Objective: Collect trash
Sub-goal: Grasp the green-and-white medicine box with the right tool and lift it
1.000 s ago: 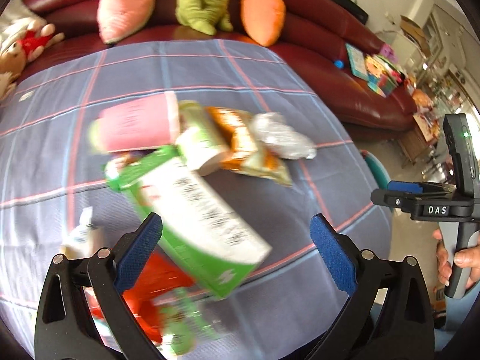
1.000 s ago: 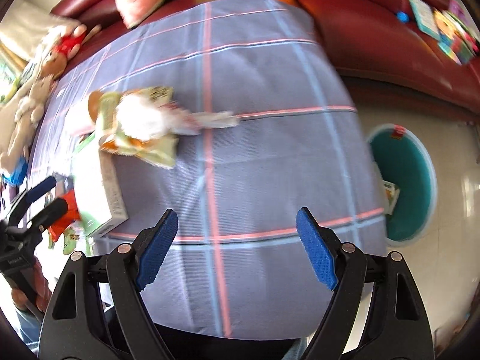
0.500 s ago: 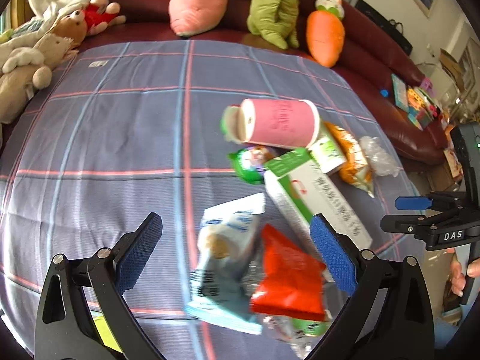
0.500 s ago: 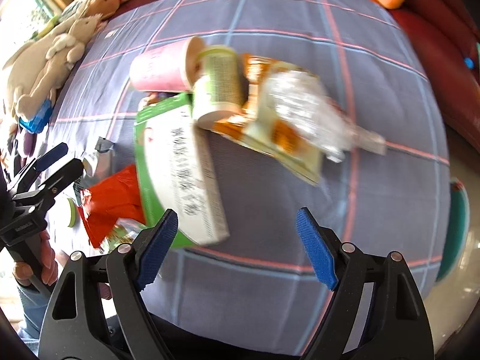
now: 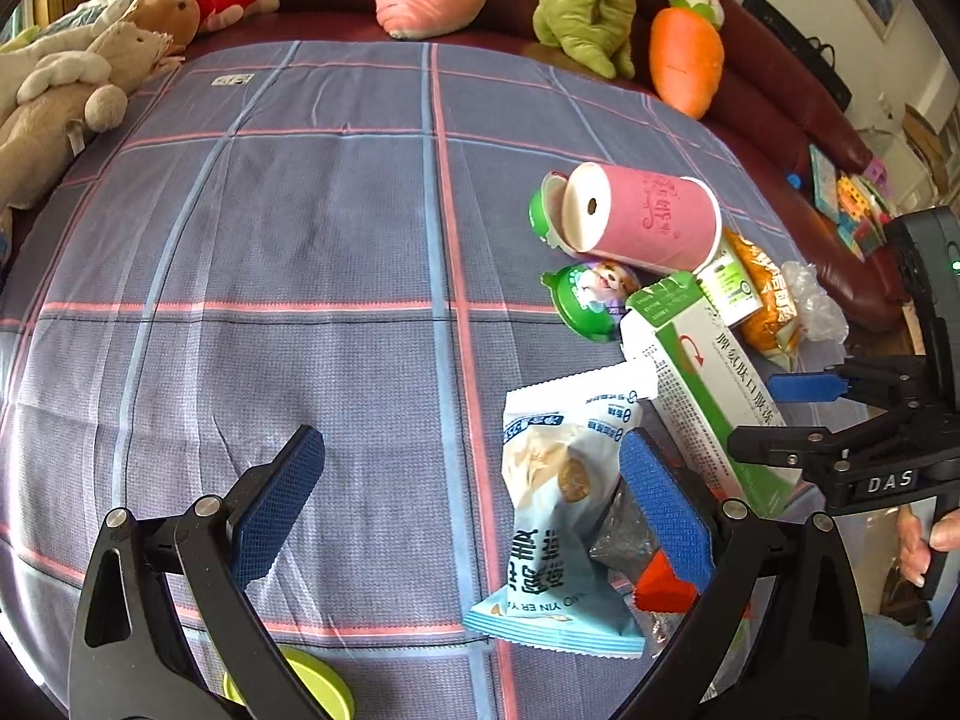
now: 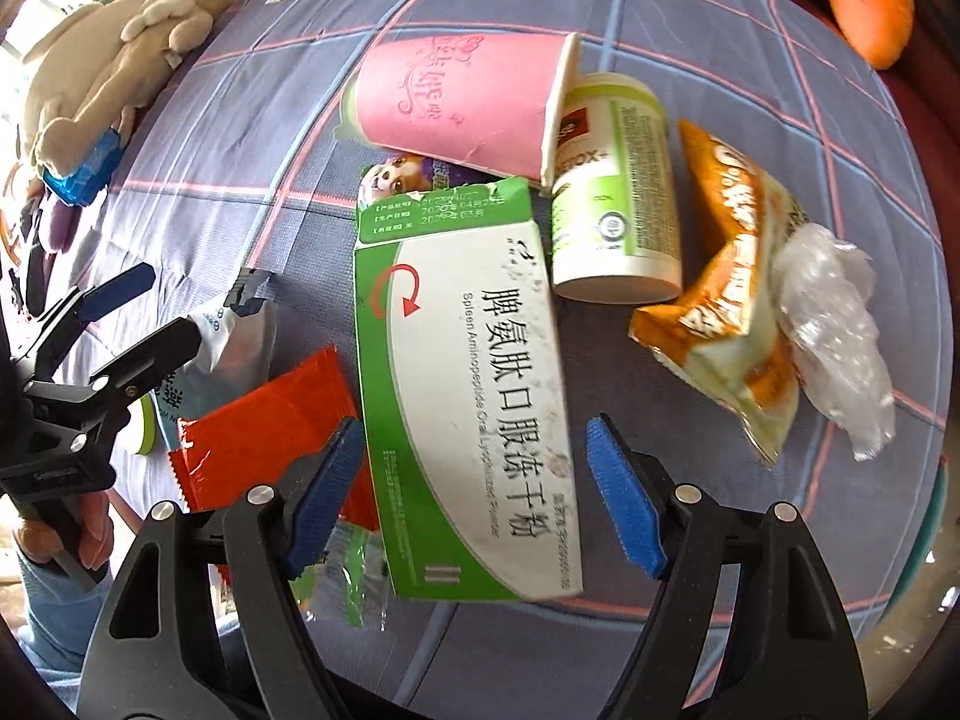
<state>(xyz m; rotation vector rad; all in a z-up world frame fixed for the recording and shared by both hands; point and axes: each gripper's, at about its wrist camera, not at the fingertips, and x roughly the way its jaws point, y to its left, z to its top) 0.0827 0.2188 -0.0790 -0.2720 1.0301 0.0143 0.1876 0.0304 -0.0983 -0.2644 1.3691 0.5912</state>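
Note:
A heap of trash lies on the plaid tablecloth (image 5: 300, 252). My right gripper (image 6: 474, 495) points down over a green-and-white carton (image 6: 468, 390). Its jaws are closing with the carton between them, and a gap still shows at the right pad. My left gripper (image 5: 471, 501) is open above a pale blue snack packet (image 5: 558, 510), which lies close to its right finger. A red wrapper (image 6: 270, 420) sits between packet and carton. Beyond are a tipped pink cup (image 6: 462, 102), a white-green bottle (image 6: 618, 192), an orange snack bag (image 6: 732, 276) and clear plastic wrap (image 6: 834, 324).
A green dog-print lid (image 5: 588, 300) lies by the cup and a lime lid (image 5: 312, 690) at the near table edge. Plush toys (image 5: 72, 90) and a carrot cushion (image 5: 684, 60) line the red sofa (image 5: 780, 96) behind. The cloth's left half is bare.
Both views swept left across the table. The right gripper came over the carton and its jaws narrowed a little. The left gripper moved off the carton to above the blue packet.

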